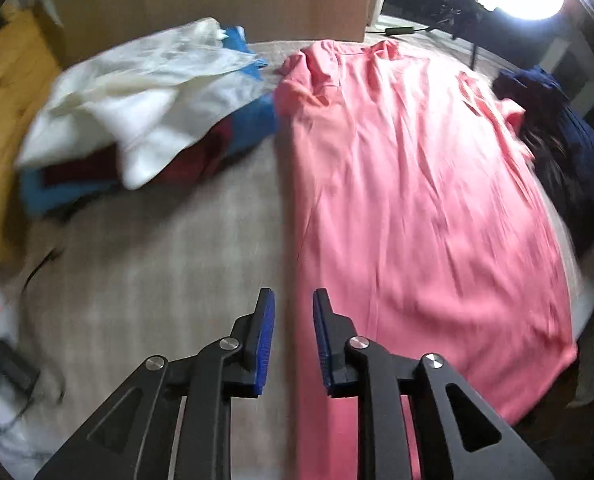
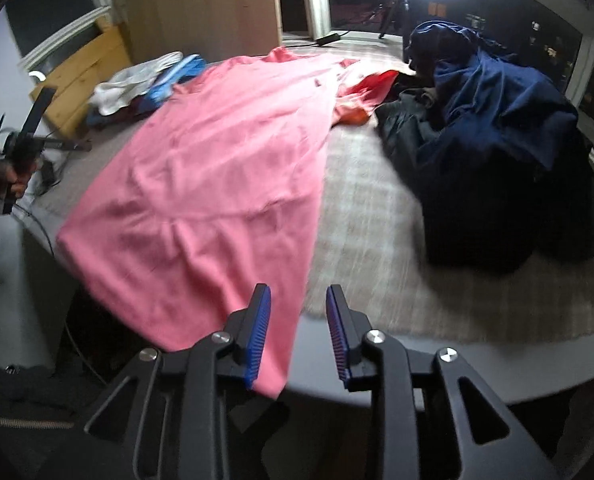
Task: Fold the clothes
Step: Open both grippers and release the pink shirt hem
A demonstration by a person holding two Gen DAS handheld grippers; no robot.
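Blue-padded fingers of the left gripper (image 1: 293, 336) are seen apart and empty, poised over the near left edge of the pink garment (image 1: 409, 184); those of the right gripper (image 2: 299, 330) are likewise parted, with nothing between them, over the garment's near right corner at the table (image 2: 377, 240) edge. Spread flat along the cloth-covered table, with the collar end far and the hem near, the pink garment is shown unfolded, its hem draped slightly over the front edge and light creases visible across the body; one sleeve appears tucked in at the far left. No fold is seen in it, so its folding is judged to be ahead. At far left, a stack of white, blue and dark red clothes (image 1: 137, 120) is laid, seemingly already folded, though blur prevents certainty. At right, a rumpled heap of navy clothes (image 2: 497, 140) and a red-orange item (image 2: 373, 88) are left unfolded. Part of the task is thus judged to remain
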